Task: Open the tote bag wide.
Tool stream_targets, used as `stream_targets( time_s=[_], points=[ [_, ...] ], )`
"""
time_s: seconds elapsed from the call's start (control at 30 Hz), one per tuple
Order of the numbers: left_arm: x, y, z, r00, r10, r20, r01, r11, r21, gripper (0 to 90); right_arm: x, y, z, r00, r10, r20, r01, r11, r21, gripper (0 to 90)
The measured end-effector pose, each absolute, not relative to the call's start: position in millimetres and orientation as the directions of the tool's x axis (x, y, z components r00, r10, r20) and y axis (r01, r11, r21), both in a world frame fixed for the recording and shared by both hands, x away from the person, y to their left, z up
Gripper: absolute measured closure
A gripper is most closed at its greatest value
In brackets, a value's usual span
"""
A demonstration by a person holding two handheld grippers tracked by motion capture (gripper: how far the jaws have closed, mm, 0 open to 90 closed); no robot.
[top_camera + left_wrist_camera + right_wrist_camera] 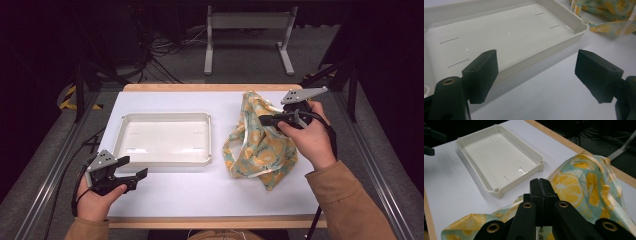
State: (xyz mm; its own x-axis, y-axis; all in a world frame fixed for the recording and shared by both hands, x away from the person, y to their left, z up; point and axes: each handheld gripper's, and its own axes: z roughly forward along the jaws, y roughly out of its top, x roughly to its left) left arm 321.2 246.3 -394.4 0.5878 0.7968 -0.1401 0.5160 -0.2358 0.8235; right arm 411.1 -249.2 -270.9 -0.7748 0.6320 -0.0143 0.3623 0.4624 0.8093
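Observation:
A cloth bag (260, 150) printed with yellow lemon slices on pale green lies on the right half of the white table, its upper part pulled up off the surface. My right gripper (262, 120) is shut on the bag's fabric (584, 182); its jaws meet (541, 182) with cloth bunched around them. A white plastic tray (165, 116) sits empty at the centre left. My left gripper (136, 166) hovers open at the tray's near left corner, nothing between its pads (536, 65). Beyond them are the tray's near wall (564, 42) and a corner of the bag (614, 15).
The table's wooden edge (200, 87) runs along the far side, with a white metal stand (247, 22) and cables on the floor behind it. Bare white tabletop (200, 192) lies in front of the tray and bag.

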Motion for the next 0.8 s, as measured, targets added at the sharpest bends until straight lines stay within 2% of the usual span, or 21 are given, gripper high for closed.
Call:
stream_targets(
  time_s=[0.4, 0.67, 0.8],
  points=[
    [323, 242, -397, 0.592, 0.794, -0.137, 0.521, -0.247, 0.817, 19.4, 406, -274, -253, -0.755, 0.655, 0.015, 0.351, 0.386, 0.853, 90.0],
    [325, 242, -400, 0.593, 0.793, -0.141, 0.529, -0.252, 0.810, 19.3, 403, -304, -248, -0.732, 0.677, 0.079, 0.365, 0.290, 0.885, 90.0],
    [324, 241, -400, 0.591, 0.794, -0.142, 0.531, -0.250, 0.810, 19.3, 400, -325, -251, -0.715, 0.686, 0.138, 0.374, 0.207, 0.904, 90.0]
  ],
)
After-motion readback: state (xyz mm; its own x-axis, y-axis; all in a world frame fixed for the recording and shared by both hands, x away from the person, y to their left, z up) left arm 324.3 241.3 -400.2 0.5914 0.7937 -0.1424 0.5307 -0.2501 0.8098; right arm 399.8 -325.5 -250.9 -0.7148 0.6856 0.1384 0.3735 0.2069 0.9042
